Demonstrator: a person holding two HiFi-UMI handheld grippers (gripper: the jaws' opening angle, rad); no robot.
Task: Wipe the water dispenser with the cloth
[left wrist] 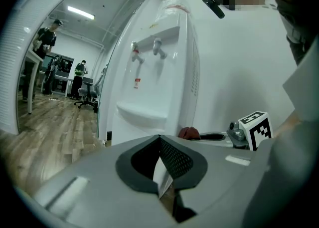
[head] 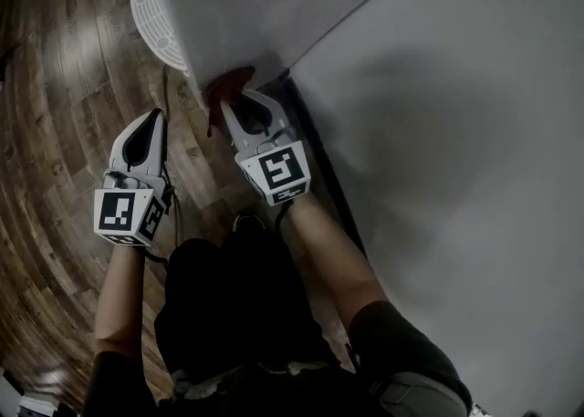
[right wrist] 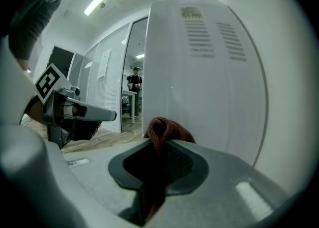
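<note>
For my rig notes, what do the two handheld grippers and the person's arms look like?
Both the left gripper and right gripper are light grey, tapering shells with dark, mesh-textured pads. Each carries a white cube printed with black square markers. The person wears dark short sleeves; forearms are bare.

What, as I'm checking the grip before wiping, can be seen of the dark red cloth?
The dark red cloth looks like soft fabric, bunched into a rounded wad. It is clamped in the right gripper, whose jaws are shut on it. The wad bulges past the tips and a tail runs down between them. It sits close to the side panel of the white plastic water dispenser; whether they touch cannot be told.
</note>
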